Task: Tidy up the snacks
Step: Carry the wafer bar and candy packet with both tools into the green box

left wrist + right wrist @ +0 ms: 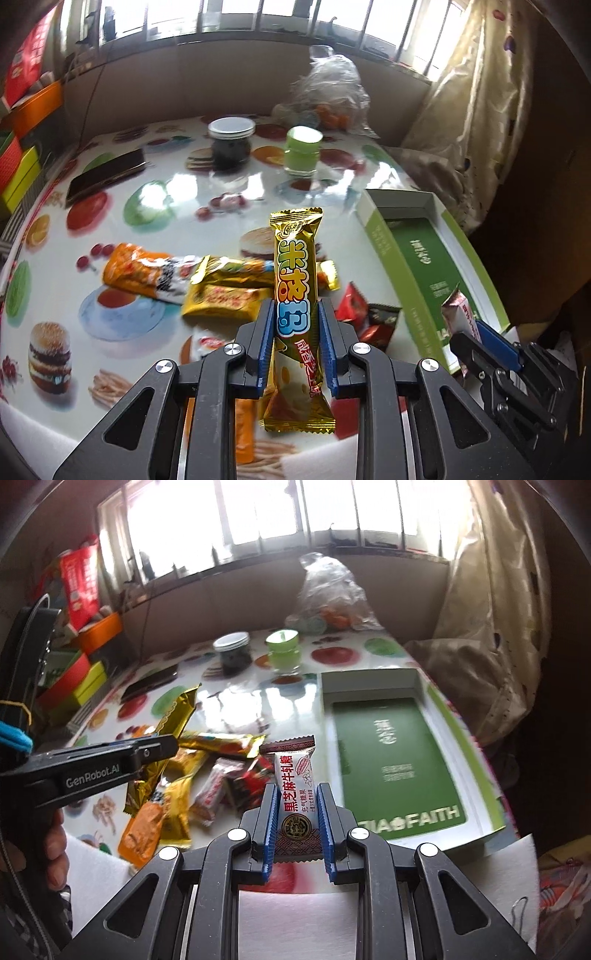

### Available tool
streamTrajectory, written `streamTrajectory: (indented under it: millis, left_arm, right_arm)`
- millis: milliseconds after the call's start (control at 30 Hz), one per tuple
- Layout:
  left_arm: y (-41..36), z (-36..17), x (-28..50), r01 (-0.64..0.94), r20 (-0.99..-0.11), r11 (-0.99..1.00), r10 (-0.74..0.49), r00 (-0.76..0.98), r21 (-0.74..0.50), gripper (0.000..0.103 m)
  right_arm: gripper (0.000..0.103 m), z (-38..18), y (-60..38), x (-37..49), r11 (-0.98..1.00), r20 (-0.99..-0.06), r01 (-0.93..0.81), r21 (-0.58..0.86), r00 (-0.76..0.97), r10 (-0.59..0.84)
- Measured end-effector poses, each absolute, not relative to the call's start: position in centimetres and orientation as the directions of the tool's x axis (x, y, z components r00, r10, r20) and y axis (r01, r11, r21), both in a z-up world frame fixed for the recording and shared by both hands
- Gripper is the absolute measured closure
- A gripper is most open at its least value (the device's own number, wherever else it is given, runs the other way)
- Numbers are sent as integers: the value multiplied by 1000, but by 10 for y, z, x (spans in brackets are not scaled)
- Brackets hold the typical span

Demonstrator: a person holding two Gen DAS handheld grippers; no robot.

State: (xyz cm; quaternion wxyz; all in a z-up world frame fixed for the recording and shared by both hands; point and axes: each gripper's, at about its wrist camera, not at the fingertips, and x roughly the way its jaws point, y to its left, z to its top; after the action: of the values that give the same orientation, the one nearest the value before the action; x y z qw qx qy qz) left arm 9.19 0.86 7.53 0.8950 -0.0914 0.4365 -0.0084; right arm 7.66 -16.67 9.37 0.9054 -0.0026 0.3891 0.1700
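The left gripper (pixel 295 317) is clamping a gold foil snack bar (pixel 295 280) at mid-length, its ends projecting beyond both pads. The right gripper (pixel 295 805) is pinching a white nougat candy (pixel 295 786) by its lower half. Both wrappers appear light, crinkly and slippery; mid-body holds suit. The green box (pixel 391 753) is lying just right of the fingertips.
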Motion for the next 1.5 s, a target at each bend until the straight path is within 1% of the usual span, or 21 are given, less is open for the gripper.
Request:
streamTrajectory:
  millis: [433,567,767,1133,1500]
  left_arm:
    - [-47,82,122,70,-772,977,-202,602,-201,79]
    - [-61,80,131,97,-774,967,-246,584,-234,79]
    - [-81,73,142,123,-786,959,-280,552,-256,79]
    - [-110,59,160,149,-805,951,-309,506,-271,79]
    - [-128,42,173,155,-829,956,-292,477,-248,79]
  right_arm:
    - [83,90,-216,101,976,-715,-181,120,667,211]
    - [83,83,-227,108,981,-729,-152,119,658,190]
    - [83,75,-240,118,984,-741,-118,130,648,176]
    - [83,60,-253,132,987,-761,-99,124,629,158]
    - [83,46,-260,147,990,-778,-105,99,612,143]
